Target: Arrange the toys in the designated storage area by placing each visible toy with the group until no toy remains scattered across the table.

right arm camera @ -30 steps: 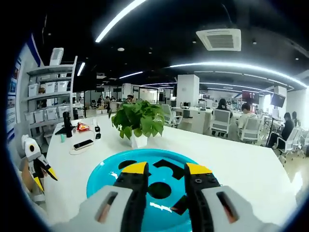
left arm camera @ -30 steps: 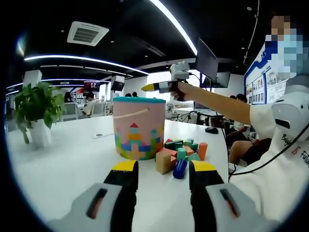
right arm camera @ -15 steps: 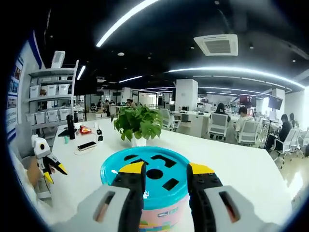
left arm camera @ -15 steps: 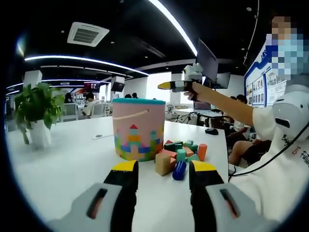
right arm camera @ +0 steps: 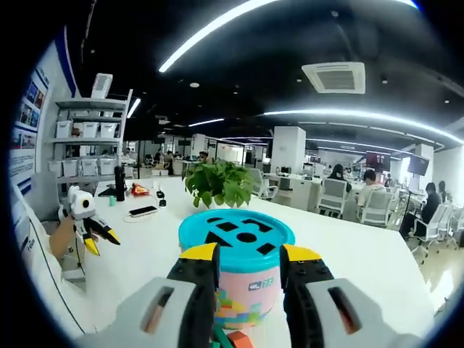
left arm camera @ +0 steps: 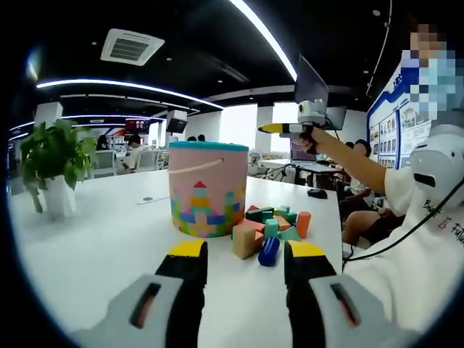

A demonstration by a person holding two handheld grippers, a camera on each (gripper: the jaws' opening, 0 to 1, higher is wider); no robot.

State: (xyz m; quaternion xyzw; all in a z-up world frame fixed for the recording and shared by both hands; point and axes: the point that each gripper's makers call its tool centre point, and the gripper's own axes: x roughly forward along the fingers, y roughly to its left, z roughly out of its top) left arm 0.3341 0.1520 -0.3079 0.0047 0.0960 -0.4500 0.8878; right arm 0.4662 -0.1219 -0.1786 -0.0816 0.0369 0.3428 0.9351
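A pink toy bucket [left arm camera: 206, 190] with a teal shape-sorter lid [right arm camera: 236, 235] stands on the white table [left arm camera: 94, 246]. Several coloured wooden blocks [left arm camera: 272, 230] lie heaped at its right side, among them a tan cube and a blue cylinder. My left gripper [left arm camera: 246, 255] is low over the table in front of the heap, open, with nothing between its jaws. My right gripper [right arm camera: 249, 257] is open and empty too, and hovers short of the lid, above it. In the left gripper view the right gripper [left arm camera: 299, 127] hangs in the air right of the bucket. The left gripper [right arm camera: 85, 223] appears in the right gripper view.
A potted plant [left arm camera: 51, 165] stands at the table's far left, and the same plant [right arm camera: 221, 184] sits behind the bucket in the right gripper view. A phone [right arm camera: 141, 212] and small items lie near shelves. The person's sleeve [left arm camera: 424, 217] is on the right.
My right gripper has pulled back and away from the bucket's lid, to the right in the left gripper view. The left gripper has hardly moved. Bucket and blocks stay put.
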